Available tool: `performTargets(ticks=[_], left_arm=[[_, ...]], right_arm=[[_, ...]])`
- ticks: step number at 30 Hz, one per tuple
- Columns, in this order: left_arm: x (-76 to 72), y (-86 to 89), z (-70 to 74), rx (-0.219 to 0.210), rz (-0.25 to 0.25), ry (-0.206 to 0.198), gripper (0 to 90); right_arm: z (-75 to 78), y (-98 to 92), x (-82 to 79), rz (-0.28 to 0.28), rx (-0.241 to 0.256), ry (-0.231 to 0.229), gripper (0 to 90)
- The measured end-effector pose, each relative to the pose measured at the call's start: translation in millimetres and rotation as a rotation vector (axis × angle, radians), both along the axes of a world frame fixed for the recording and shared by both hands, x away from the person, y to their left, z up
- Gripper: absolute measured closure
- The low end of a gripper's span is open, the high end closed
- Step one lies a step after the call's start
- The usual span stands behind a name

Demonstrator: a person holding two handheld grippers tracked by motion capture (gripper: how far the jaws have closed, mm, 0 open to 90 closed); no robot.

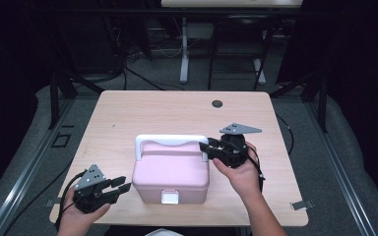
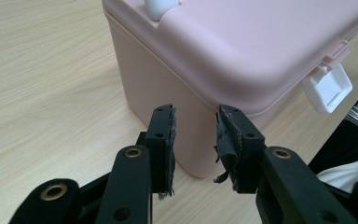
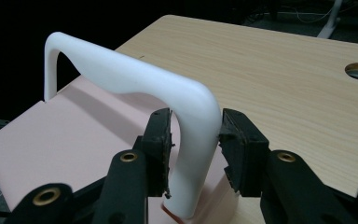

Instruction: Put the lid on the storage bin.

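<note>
A pink box (image 1: 171,173) with a white handle (image 1: 170,141) and a white latch (image 1: 170,197) sits at the lower middle of the high view, on a light wooden table (image 1: 142,113). The right gripper (image 1: 207,147) is at the box's right rear corner, its jaws closed around the right leg of the handle; in the right gripper view the handle (image 3: 186,105) stands up between the two jaws, which press on it from both sides low in the frame. The left gripper (image 1: 124,184) lies at the lower left of the high view, just beside the box's left front corner, its jaws parted and holding nothing. In the left gripper view the box (image 2: 242,51) takes up the upper right of the frame, with its near corner right behind the gap between the jaws and the latch (image 2: 328,88) at the right edge.

The table has a round hole (image 1: 217,103) near its far edge. Beyond it, at the top of the frame, the room is dark, with grey floor (image 1: 167,81), cables and the legs of another table (image 1: 184,49).

The right hand (image 1: 243,174) comes up from the bottom edge, forearm angled leftward; the left hand (image 1: 81,216) sits at the lower left corner of the table.
</note>
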State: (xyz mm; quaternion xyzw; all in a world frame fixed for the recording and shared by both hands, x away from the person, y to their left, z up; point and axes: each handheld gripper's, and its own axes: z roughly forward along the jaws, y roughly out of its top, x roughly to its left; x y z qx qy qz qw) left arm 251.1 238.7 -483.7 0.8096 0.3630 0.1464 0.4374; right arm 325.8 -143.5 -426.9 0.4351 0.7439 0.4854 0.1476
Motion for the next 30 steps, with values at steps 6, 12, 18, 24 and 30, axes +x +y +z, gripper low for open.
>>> performTargets(ticks=[6, 12, 18, 24, 30], left_arm=[[1.5, 3.4, 0.0, -0.004, 0.011, -0.001, 65.3], [3.3, 7.1, 0.5, -0.010, 0.025, -0.007, 63.3], [4.6, 8.8, -0.2, -0.014, 0.035, -0.005, 60.3], [7.4, 12.2, 2.5, -0.025, 0.052, -0.013, 55.4], [13.6, 13.4, 6.5, -0.027, 0.057, -0.012, 53.2]], right_arm=[[2.5, -2.8, -0.5, -0.003, 0.008, -0.007, 61.4], [7.8, -8.5, -2.8, -0.018, 0.021, -0.024, 60.0], [12.9, -16.1, -5.1, -0.035, 0.030, -0.034, 58.0], [18.5, -20.8, -7.0, -0.045, 0.029, -0.060, 54.9], [16.5, -24.8, -10.5, -0.053, 0.021, -0.074, 50.9]])
